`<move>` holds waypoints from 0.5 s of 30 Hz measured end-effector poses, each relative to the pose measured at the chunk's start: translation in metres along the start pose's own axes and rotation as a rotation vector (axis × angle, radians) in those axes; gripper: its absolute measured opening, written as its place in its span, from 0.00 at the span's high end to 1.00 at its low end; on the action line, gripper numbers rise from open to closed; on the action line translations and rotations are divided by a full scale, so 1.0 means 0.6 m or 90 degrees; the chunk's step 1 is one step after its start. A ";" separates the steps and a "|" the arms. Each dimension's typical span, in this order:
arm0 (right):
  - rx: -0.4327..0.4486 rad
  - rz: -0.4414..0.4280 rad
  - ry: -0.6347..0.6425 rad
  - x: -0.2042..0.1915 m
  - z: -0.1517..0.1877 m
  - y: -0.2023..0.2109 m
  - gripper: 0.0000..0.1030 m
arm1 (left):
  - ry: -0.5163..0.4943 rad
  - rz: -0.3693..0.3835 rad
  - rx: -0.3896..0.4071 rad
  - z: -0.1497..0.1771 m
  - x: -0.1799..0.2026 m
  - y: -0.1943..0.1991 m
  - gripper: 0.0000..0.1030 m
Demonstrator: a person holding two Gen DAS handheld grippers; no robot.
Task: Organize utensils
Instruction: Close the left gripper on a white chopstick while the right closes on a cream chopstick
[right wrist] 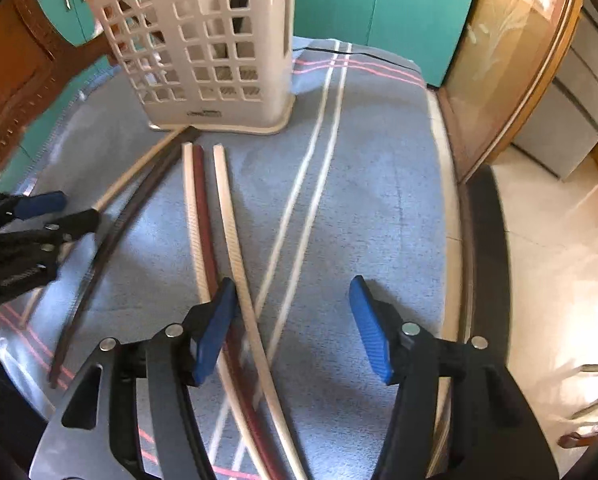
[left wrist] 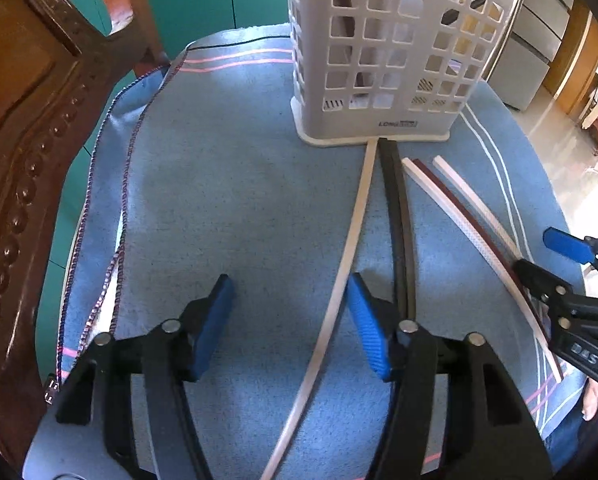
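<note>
Several chopsticks lie on a blue cloth (left wrist: 239, 200) in front of a white slotted utensil basket (left wrist: 383, 56), which also shows in the right wrist view (right wrist: 215, 48). A cream chopstick (left wrist: 351, 236) and a black one (left wrist: 399, 220) run from the basket's base toward my left gripper (left wrist: 291, 320), which is open and empty above the cloth. Two cream sticks (right wrist: 227, 216) and a dark red one (right wrist: 205, 216) lie under my right gripper (right wrist: 295, 324), which is open and empty. A dark utensil stands inside the basket.
A carved wooden chair back (left wrist: 23, 152) stands at the left of the table. Teal cabinet doors (right wrist: 379, 4) are behind. The table edge (right wrist: 455, 240) drops to a tiled floor (right wrist: 559, 264) on the right.
</note>
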State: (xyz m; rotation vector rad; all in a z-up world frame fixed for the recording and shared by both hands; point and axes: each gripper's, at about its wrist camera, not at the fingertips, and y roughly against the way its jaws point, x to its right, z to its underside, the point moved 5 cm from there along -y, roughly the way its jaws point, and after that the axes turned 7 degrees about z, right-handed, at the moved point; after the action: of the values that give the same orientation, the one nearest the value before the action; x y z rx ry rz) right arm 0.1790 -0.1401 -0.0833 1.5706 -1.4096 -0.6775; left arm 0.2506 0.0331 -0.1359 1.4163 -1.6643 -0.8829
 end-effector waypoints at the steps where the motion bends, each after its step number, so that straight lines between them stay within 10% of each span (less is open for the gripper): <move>1: 0.004 0.008 -0.002 0.002 -0.001 0.000 0.44 | 0.000 0.005 0.000 0.001 0.001 0.001 0.56; 6: 0.004 -0.012 -0.005 0.004 0.000 0.002 0.45 | -0.022 0.026 -0.006 0.014 0.016 0.012 0.89; 15: 0.005 -0.051 0.009 -0.011 0.000 0.010 0.64 | -0.064 0.121 -0.046 0.038 0.060 0.021 0.93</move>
State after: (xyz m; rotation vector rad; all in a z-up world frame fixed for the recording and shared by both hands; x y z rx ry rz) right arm 0.1750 -0.1332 -0.0794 1.6414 -1.3463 -0.7074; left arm 0.2216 0.0001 -0.1312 1.1603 -1.7901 -0.9089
